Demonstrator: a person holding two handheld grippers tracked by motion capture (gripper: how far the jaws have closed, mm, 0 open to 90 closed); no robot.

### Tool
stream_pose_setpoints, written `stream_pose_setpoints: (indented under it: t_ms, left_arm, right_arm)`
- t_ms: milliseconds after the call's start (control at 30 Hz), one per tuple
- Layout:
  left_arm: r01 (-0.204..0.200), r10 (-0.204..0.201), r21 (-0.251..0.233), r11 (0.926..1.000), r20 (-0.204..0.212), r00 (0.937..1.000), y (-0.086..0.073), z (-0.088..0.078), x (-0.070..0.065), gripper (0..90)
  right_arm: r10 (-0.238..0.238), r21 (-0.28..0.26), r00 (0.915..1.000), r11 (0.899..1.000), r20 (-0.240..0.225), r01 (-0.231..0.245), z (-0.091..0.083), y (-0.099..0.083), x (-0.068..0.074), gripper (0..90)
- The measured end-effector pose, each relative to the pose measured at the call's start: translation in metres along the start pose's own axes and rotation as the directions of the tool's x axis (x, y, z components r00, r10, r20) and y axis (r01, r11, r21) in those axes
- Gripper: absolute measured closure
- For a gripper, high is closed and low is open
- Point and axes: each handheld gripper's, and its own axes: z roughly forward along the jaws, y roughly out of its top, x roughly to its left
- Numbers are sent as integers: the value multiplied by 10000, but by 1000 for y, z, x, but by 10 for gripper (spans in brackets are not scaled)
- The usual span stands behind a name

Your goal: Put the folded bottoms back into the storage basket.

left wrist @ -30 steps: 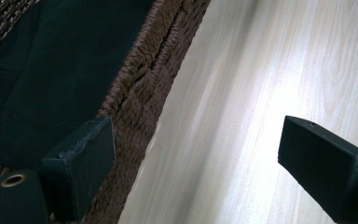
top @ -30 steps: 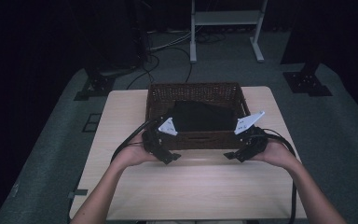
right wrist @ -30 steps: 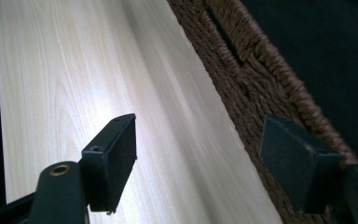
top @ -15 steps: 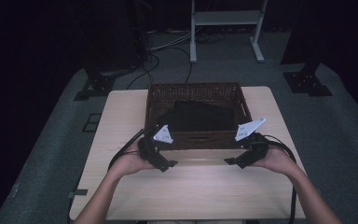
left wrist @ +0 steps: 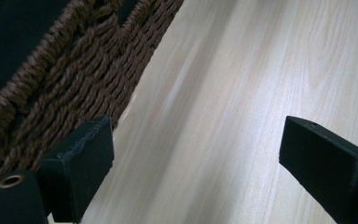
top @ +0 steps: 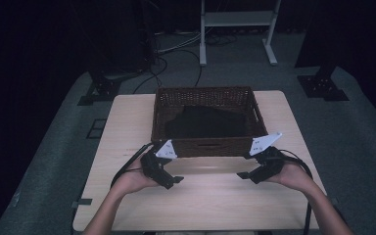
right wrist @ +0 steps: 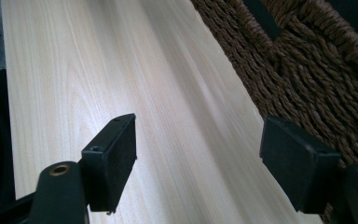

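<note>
I hold a pair of tongs in each hand, both low over the pale wooden table (top: pixel 127 127), just in front of a brown woven basket (top: pixel 203 146). The basket sits toward the far middle of the table, and a dark, folded-looking cloth (top: pixel 206 122) lies inside it.

My left tongs (top: pixel 169 180) hover just off the basket's near left corner, apart from its front wall. In the left gripper view, the two black jaws stand wide open with only bare table between them; the basket's braided wall (left wrist: pixel 70 88) runs close beside one jaw, and I cannot tell whether that jaw brushes it.

My right tongs (top: pixel 247 175) hover just off the basket's near right corner. In the right gripper view, these jaws are also spread wide, holding nothing, with bare wood grain between them and the basket's wall (right wrist: pixel 303 79) just beyond one jaw.

Each tongs carries a grey three-cornered plate that overlaps the basket's front corners in the high view.
</note>
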Motion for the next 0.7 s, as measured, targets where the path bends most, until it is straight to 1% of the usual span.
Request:
stream_pose_setpoints:
  t_ms: [200,267,400,433,467,567,700]
  left_arm:
    - [91,-92,-93,9999,-34,10000,-8,1,-4,91]
    - [150,-150,-125,9998,-31,9999,-12,2,-5,91]
    - [229,-229,-97,9997,-74,9997,-18,5,-6,91]
    - [257,-258,-151,9996,-72,9996,-20,6,-6,91]
    - [296,-297,-150,9994,-11,9996,-21,6,-7,90]
    - [254,-254,-68,9997,4,9997,-24,9,-9,91]
    - [343,-343,-88,9994,-18,9994,-29,11,-9,91]
  right_arm:
    - [40,-96,10000,9999,43,-39,0,-6,3,261]
    - [124,-133,9999,9998,88,-123,0,-9,4,261]
    - [286,-146,9995,9995,112,-284,0,-17,5,261]
    - [338,-156,9994,9993,106,-337,1,-19,6,261]
    - [351,-169,9993,9992,115,-349,1,-21,6,261]
    - [469,-264,9988,9986,104,-466,1,-29,6,262]
    - [585,-256,9982,9980,111,-582,4,-37,7,261]
